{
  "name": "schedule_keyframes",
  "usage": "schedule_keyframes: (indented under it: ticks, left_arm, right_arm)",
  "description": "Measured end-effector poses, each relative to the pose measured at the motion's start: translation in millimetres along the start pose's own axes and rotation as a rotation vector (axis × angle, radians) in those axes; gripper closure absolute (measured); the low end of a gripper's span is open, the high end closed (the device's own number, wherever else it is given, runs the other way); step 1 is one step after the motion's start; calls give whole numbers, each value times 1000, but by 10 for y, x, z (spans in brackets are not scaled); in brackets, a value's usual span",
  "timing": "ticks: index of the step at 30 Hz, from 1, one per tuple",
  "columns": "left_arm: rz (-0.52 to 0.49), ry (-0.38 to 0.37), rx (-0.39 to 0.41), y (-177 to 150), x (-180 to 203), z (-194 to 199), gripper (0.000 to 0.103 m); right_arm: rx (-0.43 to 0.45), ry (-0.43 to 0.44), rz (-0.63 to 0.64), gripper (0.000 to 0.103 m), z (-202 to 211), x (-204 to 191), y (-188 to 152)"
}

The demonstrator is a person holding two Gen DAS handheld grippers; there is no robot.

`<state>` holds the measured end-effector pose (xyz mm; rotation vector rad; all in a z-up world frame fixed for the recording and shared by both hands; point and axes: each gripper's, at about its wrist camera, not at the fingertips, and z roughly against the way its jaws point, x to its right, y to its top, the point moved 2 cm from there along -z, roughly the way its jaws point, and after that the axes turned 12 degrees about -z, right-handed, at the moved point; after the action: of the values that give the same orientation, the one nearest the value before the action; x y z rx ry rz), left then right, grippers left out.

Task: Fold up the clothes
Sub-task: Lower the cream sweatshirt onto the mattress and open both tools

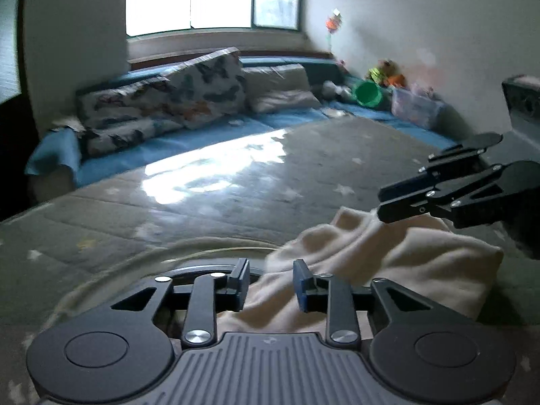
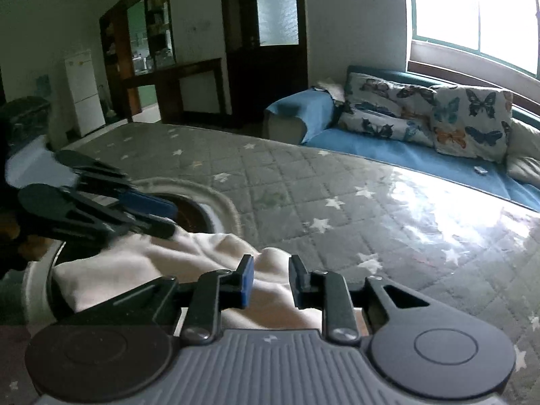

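A crumpled cream garment (image 1: pixel 388 263) lies on the grey star-patterned quilt (image 1: pixel 219 182); it also shows in the right wrist view (image 2: pixel 162 260). My left gripper (image 1: pixel 271 285) is open, its blue-padded fingers just above the garment's left edge, gripping nothing. My right gripper (image 2: pixel 271 281) is open too, hovering over the cloth's near folds. The right gripper shows from the side in the left wrist view (image 1: pixel 383 202), fingers at the garment's far edge. The left gripper shows in the right wrist view (image 2: pixel 168 217), over the cloth's left end.
A round dark opening with a pale rim (image 2: pixel 202 209) sits in the quilted surface beside the garment. A blue sofa (image 2: pixel 388 148) with butterfly cushions (image 2: pixel 469 121) lies beyond. A green bucket (image 1: pixel 368 92), a plastic box (image 1: pixel 416 108) and toys stand by the wall.
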<state>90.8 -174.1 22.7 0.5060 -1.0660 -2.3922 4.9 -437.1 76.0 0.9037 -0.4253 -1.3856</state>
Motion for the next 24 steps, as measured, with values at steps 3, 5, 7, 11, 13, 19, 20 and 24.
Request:
schedule_keyframes:
  ticks: [3,5,7,11,13,19,20,24]
  left_arm:
    - [-22,-20,-25,-4,43,-147,71]
    - [-55,-9,-16,-16,81,-188,74]
    - [-90,41,-6,-25,110,-205,94]
    - [-116,136,1,-23,120,-229,101]
    - [-82,173,-8,-35,63,-234,101]
    - [7,166,46,-12,-11,54,99]
    - [3,148,59,-9,44,136,99]
    - [-12,53,104,-16,288,407,98]
  right_arm:
    - [-16,11,20,69,12,-73,-76]
    - [-28,18,38,69,16,-110,-138]
    - [-29,14,62,70,10,-142,-190]
    - [-32,-11,44,69,-64,-95,-229]
    - [-55,-27,21,70,-129,-42,-264]
    - [13,-37,-19,70,37,13,-207]
    - [19,-39,-27,69,54,23,-199]
    - [5,-26,-21,70,73,-2,-249]
